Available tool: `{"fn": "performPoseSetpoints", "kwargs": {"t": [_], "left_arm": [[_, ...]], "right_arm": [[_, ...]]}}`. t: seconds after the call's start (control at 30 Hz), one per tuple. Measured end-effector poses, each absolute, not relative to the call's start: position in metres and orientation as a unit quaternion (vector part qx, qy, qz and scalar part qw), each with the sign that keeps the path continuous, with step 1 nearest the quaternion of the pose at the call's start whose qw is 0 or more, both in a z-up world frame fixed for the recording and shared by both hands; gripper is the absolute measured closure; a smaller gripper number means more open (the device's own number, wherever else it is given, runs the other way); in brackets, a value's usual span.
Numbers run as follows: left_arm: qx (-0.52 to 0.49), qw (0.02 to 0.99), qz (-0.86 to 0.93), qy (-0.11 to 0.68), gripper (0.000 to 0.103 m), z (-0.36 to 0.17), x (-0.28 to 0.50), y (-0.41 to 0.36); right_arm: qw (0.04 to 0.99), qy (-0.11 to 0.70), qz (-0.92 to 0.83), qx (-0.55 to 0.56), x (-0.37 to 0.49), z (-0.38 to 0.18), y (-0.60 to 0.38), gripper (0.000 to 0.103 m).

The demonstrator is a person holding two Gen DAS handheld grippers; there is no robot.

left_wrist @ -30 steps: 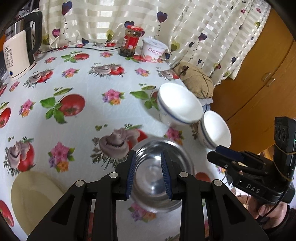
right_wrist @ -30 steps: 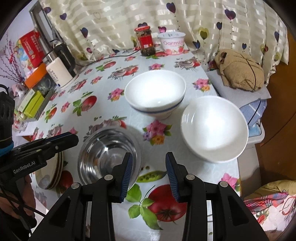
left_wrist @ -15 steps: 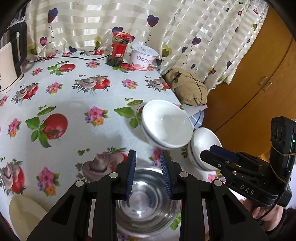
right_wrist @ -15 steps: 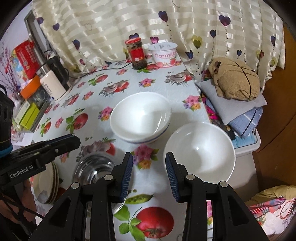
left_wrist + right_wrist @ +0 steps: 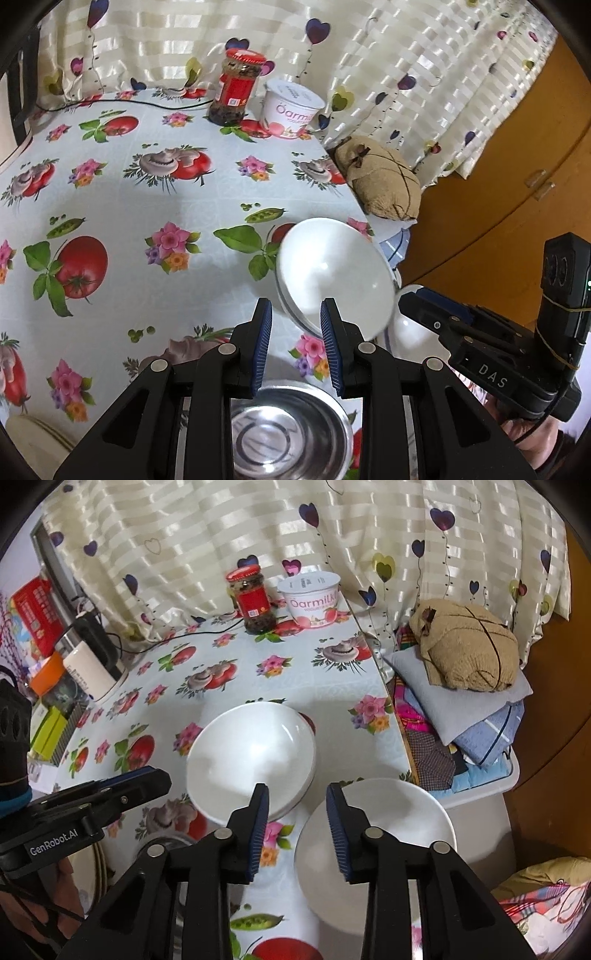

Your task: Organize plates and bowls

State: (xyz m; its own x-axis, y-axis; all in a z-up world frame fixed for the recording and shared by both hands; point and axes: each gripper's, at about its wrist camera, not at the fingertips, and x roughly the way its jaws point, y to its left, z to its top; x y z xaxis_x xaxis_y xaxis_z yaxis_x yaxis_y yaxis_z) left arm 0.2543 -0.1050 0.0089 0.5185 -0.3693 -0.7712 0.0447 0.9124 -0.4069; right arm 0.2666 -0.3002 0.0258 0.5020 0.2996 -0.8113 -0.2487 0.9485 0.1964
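Observation:
A white bowl with a blue rim line [image 5: 332, 273] [image 5: 251, 757] stands on the flowered tablecloth. A second white bowl [image 5: 376, 849] [image 5: 406, 325] sits to its right, near the table's edge. My left gripper [image 5: 295, 343] [image 5: 92, 805] hovers open over the cloth between the steel bowl [image 5: 288, 432] [image 5: 173, 845] and the blue-rimmed bowl, holding nothing. My right gripper [image 5: 298, 827] [image 5: 480, 347] hangs above the gap between both white bowls. Its jaws are closing, and only cloth and the right bowl's left rim show below the gap. Nothing is pinched.
A red-lidded jar [image 5: 251, 602] and a yogurt tub [image 5: 314, 598] stand at the back by the curtain. A kettle [image 5: 88, 664] is at the left. Stacked plates [image 5: 92, 867] [image 5: 33, 432] lie near left. Folded cloths and a tan bundle [image 5: 465, 653] lie beyond the table's right edge.
Both grippers have moved forward over the table, so the bowls now sit lower and closer in both views. The right jaws have narrowed a little.

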Motion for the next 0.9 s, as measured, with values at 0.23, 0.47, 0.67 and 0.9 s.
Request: {"fn": "performPoseSetpoints", "kwargs": {"t": [0.23,0.47,0.67,0.9], "left_arm": [[-0.181,0.848,-0.12,0.484,0.075,-0.003,0.263,-0.104],[-0.18,0.844,-0.126,0.49,0.074,-0.009,0.27,-0.11],[-0.175,0.842,-0.128,0.493,0.079,-0.012,0.273,-0.114],[-0.163,0.845,-0.124,0.493,0.082,-0.013,0.274,-0.118]], "right_arm": [[0.858,0.487,0.16,0.03,0.278,0.011,-0.296,0.079],[0.855,0.493,0.16,0.031,0.286,0.004,-0.292,0.082],[0.853,0.497,0.157,0.031,0.292,0.0,-0.292,0.085],[0.853,0.497,0.156,0.033,0.295,-0.002,-0.292,0.085]]}}
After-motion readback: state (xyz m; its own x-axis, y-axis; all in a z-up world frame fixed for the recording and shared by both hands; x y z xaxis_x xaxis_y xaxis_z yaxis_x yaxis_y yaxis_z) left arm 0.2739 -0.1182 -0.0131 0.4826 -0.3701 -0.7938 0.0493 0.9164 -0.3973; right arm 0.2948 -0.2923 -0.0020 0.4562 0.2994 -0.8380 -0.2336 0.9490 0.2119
